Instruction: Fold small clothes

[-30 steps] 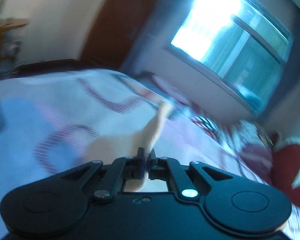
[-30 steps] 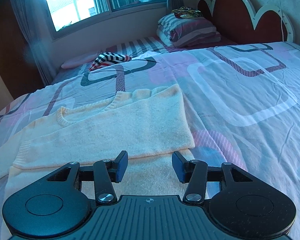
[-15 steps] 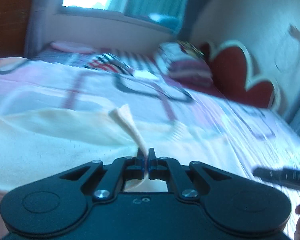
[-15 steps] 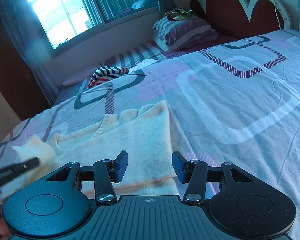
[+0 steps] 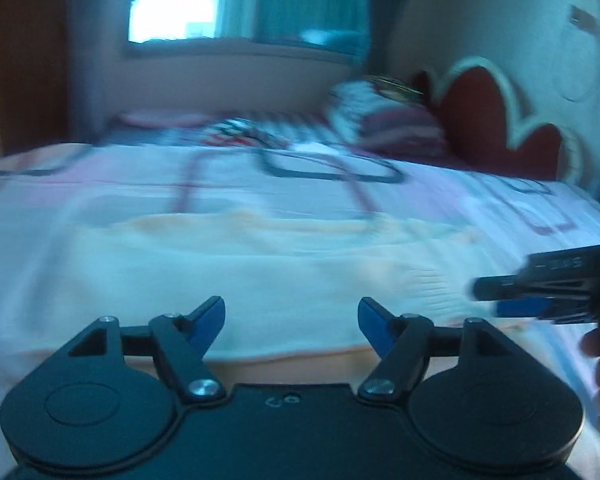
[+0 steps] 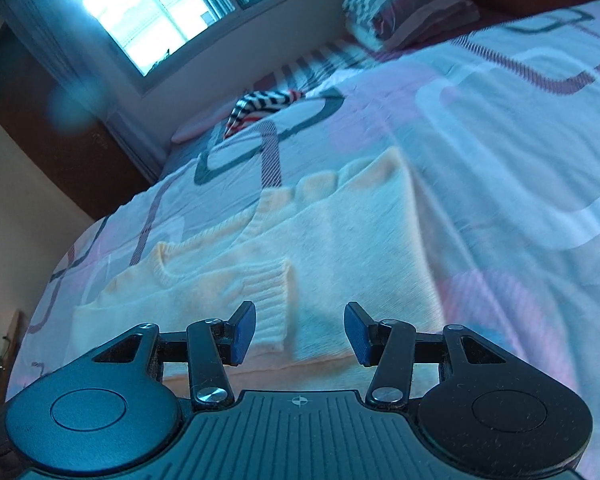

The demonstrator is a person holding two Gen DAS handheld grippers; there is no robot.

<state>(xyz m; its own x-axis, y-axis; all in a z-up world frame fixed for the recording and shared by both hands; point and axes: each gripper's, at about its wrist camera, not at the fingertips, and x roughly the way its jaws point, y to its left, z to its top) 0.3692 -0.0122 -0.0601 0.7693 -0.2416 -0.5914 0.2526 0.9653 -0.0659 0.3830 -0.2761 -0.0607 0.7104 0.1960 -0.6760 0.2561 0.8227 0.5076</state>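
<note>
- A bedroom: a bed (image 6: 500,128) under a sheet printed with pink, white and dark rounded squares, a bright window (image 6: 140,12) on the far wall, and a scalloped red headboard (image 5: 500,128) far ahead of the left hand-held gripper, to its right.
- Striped pillows (image 6: 412,12) lie stacked at the head of the bed, and a striped cloth (image 6: 260,106) sits crumpled near the window side, well beyond both hand-held grippers.
- The cream knit sweater (image 6: 300,248) lies flat on the sheet just ahead of both hand-held grippers, one sleeve folded across the body, its ribbed cuff (image 6: 272,296) just beyond the right hand-held gripper's left finger.
- The left hand-held gripper (image 5: 291,320) hovers low over the sweater's near edge, its blue-padded fingers spread wide with nothing between them.
- The right hand-held gripper (image 6: 300,334) likewise has its fingers apart and holds nothing; in the left view it shows blurred at the right edge (image 5: 548,288), over the sweater's ribbed hem.
</note>
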